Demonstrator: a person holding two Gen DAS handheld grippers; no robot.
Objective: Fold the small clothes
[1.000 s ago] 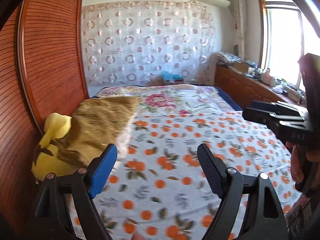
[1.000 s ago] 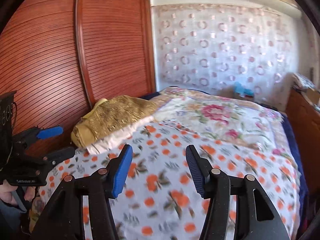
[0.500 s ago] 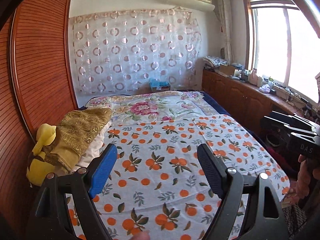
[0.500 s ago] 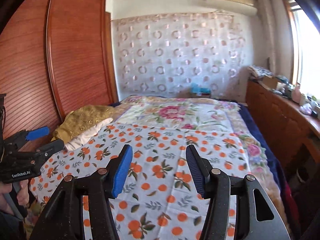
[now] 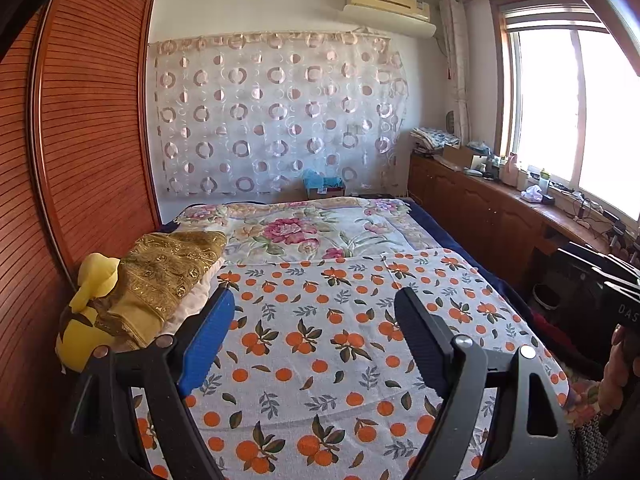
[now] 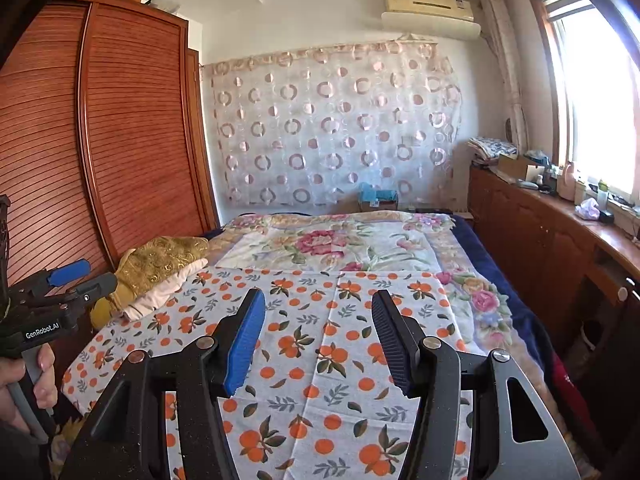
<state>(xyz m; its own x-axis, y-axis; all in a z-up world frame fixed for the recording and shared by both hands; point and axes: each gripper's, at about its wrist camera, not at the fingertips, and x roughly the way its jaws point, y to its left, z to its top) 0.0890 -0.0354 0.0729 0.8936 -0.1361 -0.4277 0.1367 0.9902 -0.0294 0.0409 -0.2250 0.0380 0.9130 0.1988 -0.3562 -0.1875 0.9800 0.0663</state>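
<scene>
We see the bed (image 5: 436, 236) filling the middle of both views, and we place everything else against it. Along its left side runs the slatted wooden wardrobe (image 5: 88, 152); behind its head hangs the circle-patterned curtain (image 5: 276, 116); along its right side runs the wooden cabinet (image 5: 488, 212) below the window (image 5: 568, 104). Over the near half of the bed lies the orange-print cloth (image 5: 340, 344), spread flat, its far edge overlapping the floral blanket (image 5: 316, 232) that covers the bed's far half. At the bed's left edge, against the wardrobe, sits the gold fabric pile (image 5: 168, 268) with a yellow plush toy (image 5: 90, 316) beside it. Our left hand-held gripper (image 5: 314, 334) hovers above the near end of the bed over the orange-print cloth, jaws spread wide with nothing between them. Our right hand-held gripper (image 6: 318, 338) hovers there too, jaws apart and empty, touching no cloth.
</scene>
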